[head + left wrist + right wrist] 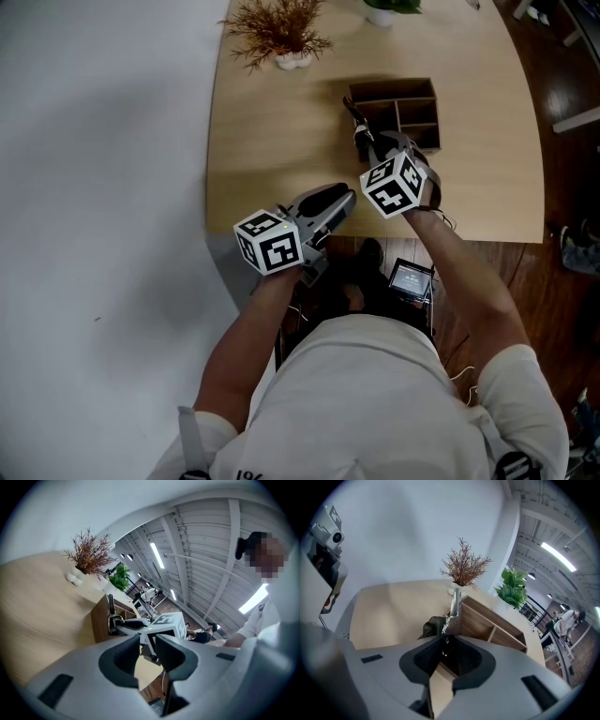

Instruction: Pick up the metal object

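Note:
The metal object (357, 125) is a silver bar on a dark base, standing tilted just left of the wooden organizer box (417, 90) on the tan table (272, 141). My right gripper (367, 142) is shut on its lower part. In the right gripper view the silver bar (454, 603) rises from between the jaws of the right gripper (449, 641), against the box's end wall (487, 616). My left gripper (345, 199) is at the table's front edge, shut and holding nothing. From the left gripper (147, 651) the metal object (111, 610) shows beyond the jaws.
A dried brown plant in a white pot (281, 33) stands at the table's far left, and a green plant (384, 9) at the far middle. The organizer has several bare compartments. A small screen device (410, 279) sits below the table's front edge. Grey floor lies to the left.

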`<action>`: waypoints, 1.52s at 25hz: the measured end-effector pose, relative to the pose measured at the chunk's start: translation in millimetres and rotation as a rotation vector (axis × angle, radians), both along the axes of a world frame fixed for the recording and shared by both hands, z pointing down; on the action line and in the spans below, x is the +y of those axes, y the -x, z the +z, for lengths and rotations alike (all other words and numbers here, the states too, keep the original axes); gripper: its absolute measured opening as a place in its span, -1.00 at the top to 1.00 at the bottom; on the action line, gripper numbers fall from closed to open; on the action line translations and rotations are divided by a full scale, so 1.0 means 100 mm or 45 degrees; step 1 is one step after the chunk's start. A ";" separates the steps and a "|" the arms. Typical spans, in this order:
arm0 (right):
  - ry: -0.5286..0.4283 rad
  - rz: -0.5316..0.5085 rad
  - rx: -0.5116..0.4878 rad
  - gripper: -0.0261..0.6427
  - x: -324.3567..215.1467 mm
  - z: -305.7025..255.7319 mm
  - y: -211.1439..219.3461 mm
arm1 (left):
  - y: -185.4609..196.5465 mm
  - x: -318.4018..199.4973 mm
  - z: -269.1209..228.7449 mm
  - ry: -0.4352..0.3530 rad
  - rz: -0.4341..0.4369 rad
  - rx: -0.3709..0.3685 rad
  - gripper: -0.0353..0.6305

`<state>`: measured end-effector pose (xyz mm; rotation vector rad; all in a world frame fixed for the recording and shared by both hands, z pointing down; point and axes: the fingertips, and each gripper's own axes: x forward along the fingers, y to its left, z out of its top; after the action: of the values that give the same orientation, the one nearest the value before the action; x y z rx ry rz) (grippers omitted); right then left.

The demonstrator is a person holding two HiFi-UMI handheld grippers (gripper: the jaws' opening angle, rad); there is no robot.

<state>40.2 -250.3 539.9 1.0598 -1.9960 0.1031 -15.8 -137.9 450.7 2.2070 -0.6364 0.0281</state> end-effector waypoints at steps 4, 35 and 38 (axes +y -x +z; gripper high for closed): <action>-0.037 0.000 0.025 0.77 -0.03 -0.03 -0.05 | 0.03 0.02 0.03 0.012 -0.004 0.004 0.65; -0.147 -0.031 0.071 0.91 -0.21 -0.13 -0.14 | 0.08 0.03 0.03 0.020 -0.019 0.025 0.65; -0.164 -0.038 0.066 0.91 -0.21 -0.17 -0.13 | 0.09 0.01 0.01 0.013 -0.026 0.028 0.65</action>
<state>53.5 -271.2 523.3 1.1021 -1.9923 -0.0687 -24.3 -137.4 451.9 2.1877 -0.6449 -0.0031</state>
